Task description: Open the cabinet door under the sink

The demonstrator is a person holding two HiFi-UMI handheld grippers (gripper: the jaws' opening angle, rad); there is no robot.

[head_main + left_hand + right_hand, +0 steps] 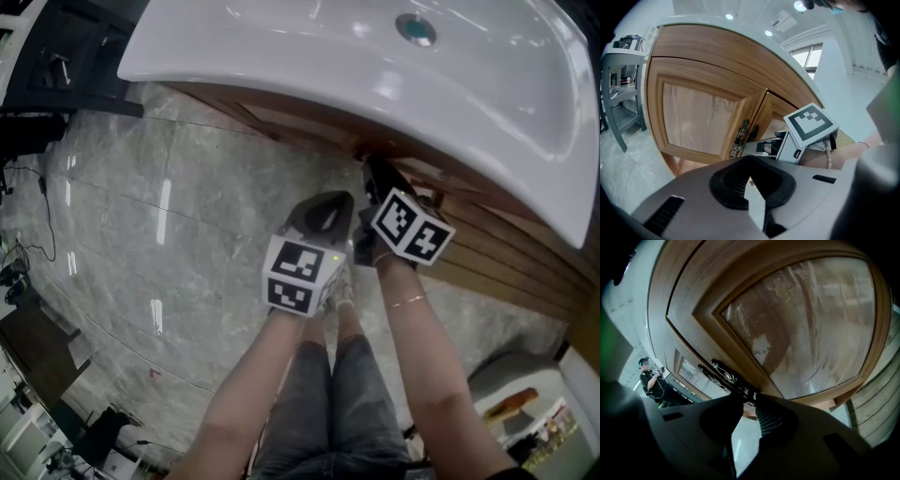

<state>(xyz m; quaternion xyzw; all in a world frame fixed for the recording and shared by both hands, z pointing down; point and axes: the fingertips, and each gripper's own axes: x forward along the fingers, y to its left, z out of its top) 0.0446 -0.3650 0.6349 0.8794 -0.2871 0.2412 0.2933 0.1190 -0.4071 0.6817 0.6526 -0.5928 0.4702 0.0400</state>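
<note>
**Right tongs on the handle**

The right forearm stretches forward under the white ceramic sink. The right gripper tilts downward, clamped on the lower end of the dark ornate metal handle of the brown wooden cabinet door beneath that sink. The left gripper hangs just beside it, jaws clenched empty.

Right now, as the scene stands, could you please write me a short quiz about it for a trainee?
1. True or false: the left gripper has its jaws wide apart.
2. What stands between the jaws of the right gripper? A) the sink drain B) an ornate door handle C) a cable
3. Fill in: the white sink rests on a ____ cabinet.
Key: 1 false, they are shut on nothing; 2 B; 3 wooden.
</note>
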